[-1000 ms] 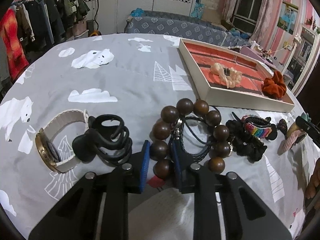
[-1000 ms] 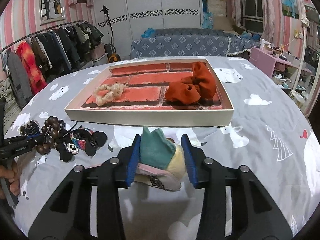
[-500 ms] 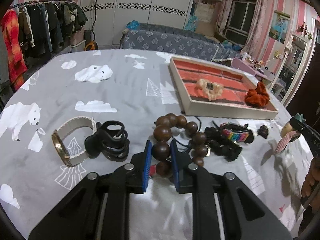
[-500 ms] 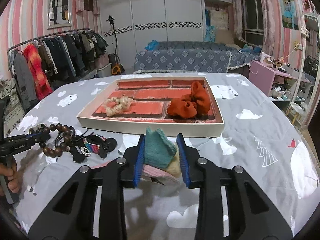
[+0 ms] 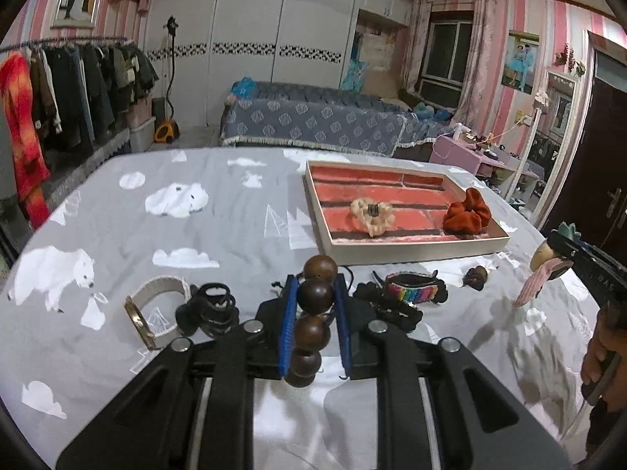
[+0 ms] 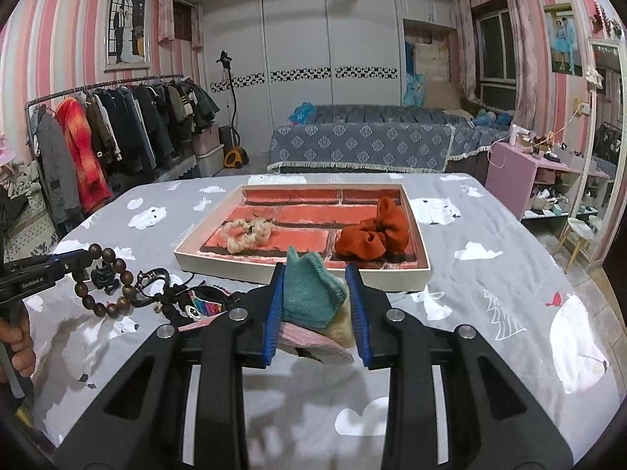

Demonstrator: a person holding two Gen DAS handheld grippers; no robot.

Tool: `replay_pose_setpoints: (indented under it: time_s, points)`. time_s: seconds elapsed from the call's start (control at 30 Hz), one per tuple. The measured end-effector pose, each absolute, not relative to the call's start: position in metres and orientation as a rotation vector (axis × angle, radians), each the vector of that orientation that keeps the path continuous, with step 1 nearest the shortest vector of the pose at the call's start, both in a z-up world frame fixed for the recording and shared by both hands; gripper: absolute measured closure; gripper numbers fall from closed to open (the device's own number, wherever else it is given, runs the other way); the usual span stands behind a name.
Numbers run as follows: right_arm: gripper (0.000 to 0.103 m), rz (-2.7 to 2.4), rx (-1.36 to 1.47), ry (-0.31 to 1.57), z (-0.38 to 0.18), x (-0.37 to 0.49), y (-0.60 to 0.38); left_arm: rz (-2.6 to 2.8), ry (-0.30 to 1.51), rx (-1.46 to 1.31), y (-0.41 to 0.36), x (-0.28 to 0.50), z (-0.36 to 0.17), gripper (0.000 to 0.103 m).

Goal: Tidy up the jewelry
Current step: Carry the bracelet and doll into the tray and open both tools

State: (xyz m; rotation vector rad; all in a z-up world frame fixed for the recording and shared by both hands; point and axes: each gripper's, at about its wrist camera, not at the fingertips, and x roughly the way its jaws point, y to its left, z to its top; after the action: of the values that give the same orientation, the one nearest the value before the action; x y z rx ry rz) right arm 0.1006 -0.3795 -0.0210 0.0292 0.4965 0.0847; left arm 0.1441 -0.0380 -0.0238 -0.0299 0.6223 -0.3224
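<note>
Already both tools grip loads — left tool [image 5: 313, 315] pinches the wooden bead bracelet [image 5: 313, 313], right tool [image 6: 315, 305] the plush hair clip [image 6: 313, 305]; dangling beads could slip before reaching the tray [image 6: 298, 270].

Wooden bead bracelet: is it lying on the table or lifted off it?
Lifted. The wooden bead bracelet hangs in the air from the left hand-held gripper, above the grey tablecloth, in the right wrist view.

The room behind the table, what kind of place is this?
Most likely a home bedroom: a bed with a blue patterned cover by the far wall, a rack of hanging clothes at the left, and white built-in wardrobes behind.
</note>
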Motion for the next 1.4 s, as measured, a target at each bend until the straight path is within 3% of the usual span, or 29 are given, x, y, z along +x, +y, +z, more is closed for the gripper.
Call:
replay_pose_setpoints:
  time_s: [0.9,1.4]
  points:
    - [0.071,0.083,0.072,0.457,-0.006,0.081,-0.397,-0.352,0.548,0.032,-0.063,0.133,0.009,0.084]
    - [0.070,0.079,0.052,0.425,0.020,0.139,-0.402,-0.420,0.499,-0.010,-0.109,0.199,0.033,0.084]
